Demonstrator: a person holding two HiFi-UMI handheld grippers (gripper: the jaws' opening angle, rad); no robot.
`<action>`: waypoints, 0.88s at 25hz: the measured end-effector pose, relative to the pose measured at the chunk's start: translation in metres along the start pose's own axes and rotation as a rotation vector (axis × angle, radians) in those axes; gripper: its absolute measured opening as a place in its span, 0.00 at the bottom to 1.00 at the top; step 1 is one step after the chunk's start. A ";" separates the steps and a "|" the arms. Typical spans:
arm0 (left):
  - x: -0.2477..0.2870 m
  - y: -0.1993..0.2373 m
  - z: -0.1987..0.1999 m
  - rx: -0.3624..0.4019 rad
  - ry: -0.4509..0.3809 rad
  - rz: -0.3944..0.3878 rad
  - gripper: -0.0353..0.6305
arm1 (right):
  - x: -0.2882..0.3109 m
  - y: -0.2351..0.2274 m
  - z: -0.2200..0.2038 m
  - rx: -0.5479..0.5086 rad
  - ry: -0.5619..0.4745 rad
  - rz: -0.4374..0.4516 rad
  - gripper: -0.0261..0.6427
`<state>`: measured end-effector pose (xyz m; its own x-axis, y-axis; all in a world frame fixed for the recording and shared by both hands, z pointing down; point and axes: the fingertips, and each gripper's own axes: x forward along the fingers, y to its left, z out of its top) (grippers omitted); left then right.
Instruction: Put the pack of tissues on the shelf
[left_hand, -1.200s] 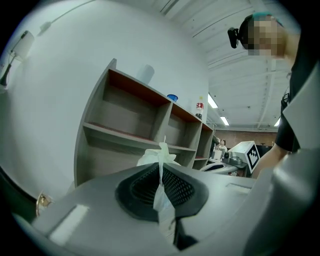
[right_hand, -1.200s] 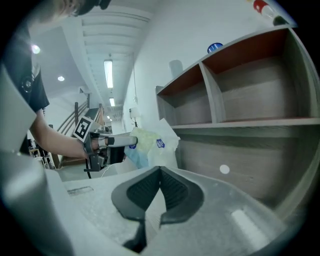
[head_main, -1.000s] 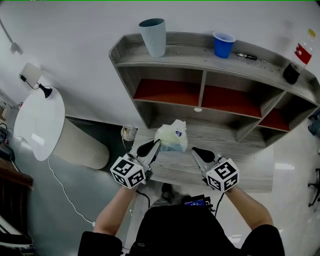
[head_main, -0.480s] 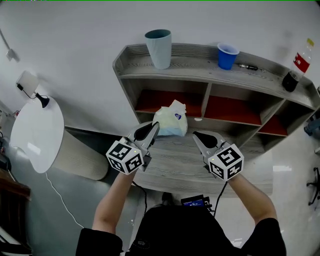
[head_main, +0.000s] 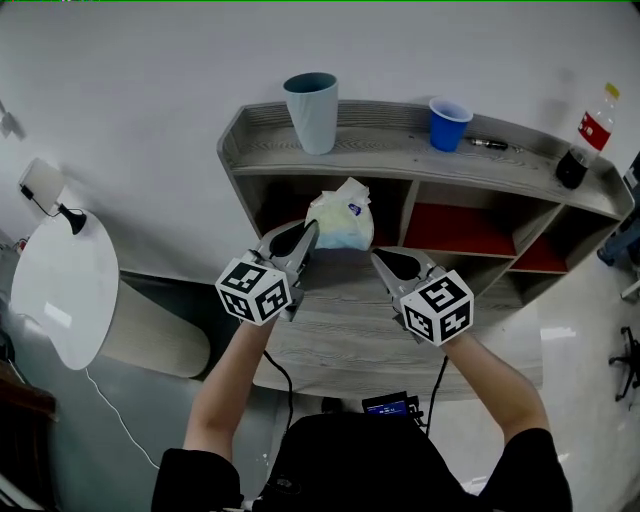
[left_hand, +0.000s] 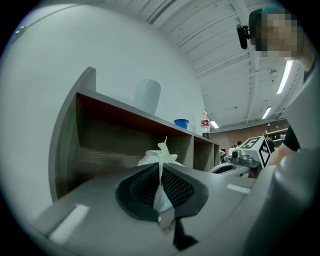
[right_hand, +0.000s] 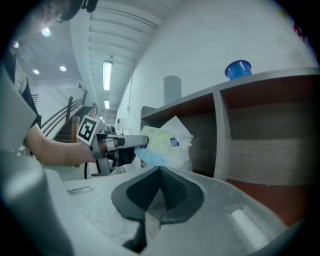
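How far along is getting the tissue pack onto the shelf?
Done: the left gripper is shut on the wrapper of the pack of tissues, holding it in the air. In hand: the pack hangs in front of the shelf, at its upper left compartment. Left: set it inside and release.

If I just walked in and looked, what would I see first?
First, the puffy pack of tissues, held up in front of the grey wooden shelf, with its wrapper's edge pinched in the left gripper. Next, the bright blue cup and the tall pale teal cup standing on the shelf's top board. The right gripper hangs beside the pack, jaws together and empty.
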<state>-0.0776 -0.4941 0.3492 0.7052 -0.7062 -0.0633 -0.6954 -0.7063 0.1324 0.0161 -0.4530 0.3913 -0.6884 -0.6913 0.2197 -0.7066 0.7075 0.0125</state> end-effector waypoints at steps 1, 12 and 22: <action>0.005 0.002 -0.001 -0.002 -0.001 -0.002 0.06 | 0.002 -0.002 0.000 0.009 0.001 -0.005 0.04; 0.039 0.028 -0.022 -0.035 0.021 0.009 0.06 | 0.016 -0.024 0.002 0.079 -0.017 -0.068 0.04; 0.056 0.046 -0.033 -0.039 0.027 0.018 0.06 | 0.021 -0.036 -0.003 0.107 -0.019 -0.103 0.04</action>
<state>-0.0656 -0.5640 0.3839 0.6963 -0.7169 -0.0336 -0.7027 -0.6905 0.1716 0.0271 -0.4926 0.3984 -0.6139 -0.7625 0.2042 -0.7861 0.6141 -0.0702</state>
